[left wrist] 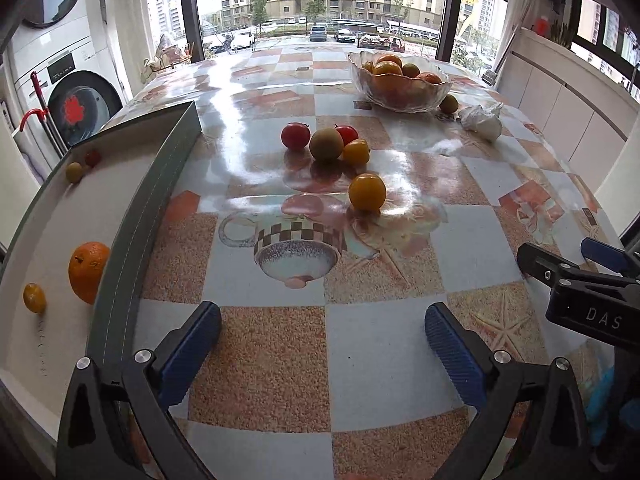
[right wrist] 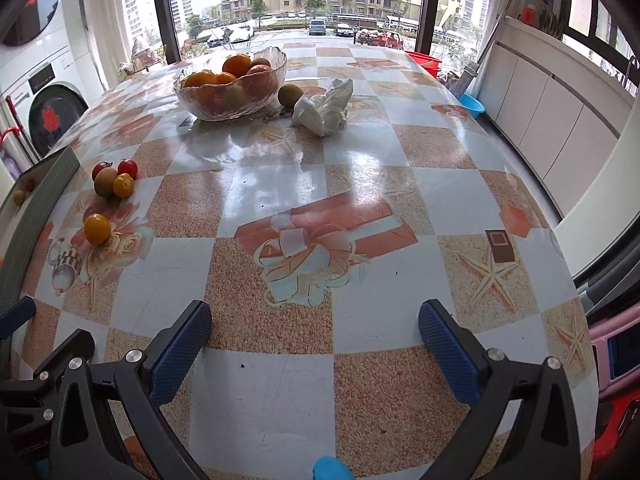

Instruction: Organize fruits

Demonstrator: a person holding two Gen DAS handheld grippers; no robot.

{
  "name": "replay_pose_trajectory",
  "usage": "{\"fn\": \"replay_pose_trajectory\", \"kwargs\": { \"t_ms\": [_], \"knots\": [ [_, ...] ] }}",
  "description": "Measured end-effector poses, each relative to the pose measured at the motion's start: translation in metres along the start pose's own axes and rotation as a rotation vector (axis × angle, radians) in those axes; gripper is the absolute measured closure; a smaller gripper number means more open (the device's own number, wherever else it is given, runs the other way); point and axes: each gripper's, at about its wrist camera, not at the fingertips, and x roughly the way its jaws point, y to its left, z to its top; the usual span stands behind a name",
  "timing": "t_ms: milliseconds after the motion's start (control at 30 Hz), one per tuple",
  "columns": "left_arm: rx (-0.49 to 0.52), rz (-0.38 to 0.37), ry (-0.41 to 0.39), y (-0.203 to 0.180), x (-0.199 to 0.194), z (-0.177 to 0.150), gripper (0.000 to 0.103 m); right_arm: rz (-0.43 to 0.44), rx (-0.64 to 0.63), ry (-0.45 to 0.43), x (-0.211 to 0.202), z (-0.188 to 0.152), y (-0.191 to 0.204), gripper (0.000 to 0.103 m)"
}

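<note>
Daylit windows [right wrist: 320,0], white cabinets [right wrist: 540,108], stacked washers [left wrist: 60,92].

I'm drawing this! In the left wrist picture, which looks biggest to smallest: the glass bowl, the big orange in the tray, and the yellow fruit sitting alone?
1. glass bowl
2. big orange, though it's nearer the camera
3. lone yellow fruit

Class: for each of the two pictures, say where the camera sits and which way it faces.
Left wrist view: sits on the left tool, faces the window over the table; tray at left, right tool at its right edge.
Right wrist view: sits on the right tool, faces the same way; blue fingers show.
Shared: glass bowl, loose fruit cluster.
</note>
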Motion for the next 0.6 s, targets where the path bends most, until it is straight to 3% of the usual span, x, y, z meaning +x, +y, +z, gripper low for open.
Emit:
{"fn": "replay_pose_trajectory", "kwargs": {
  "t_ms": [600],
  "knots": [
    [-0.001, 0.000, 0.000, 0.0003, -0.0001, -0.0001, 0.001, 0.000, 0.000, 0.000, 0.0002, 0.0001, -0.0002, 0.000]
  ]
}}
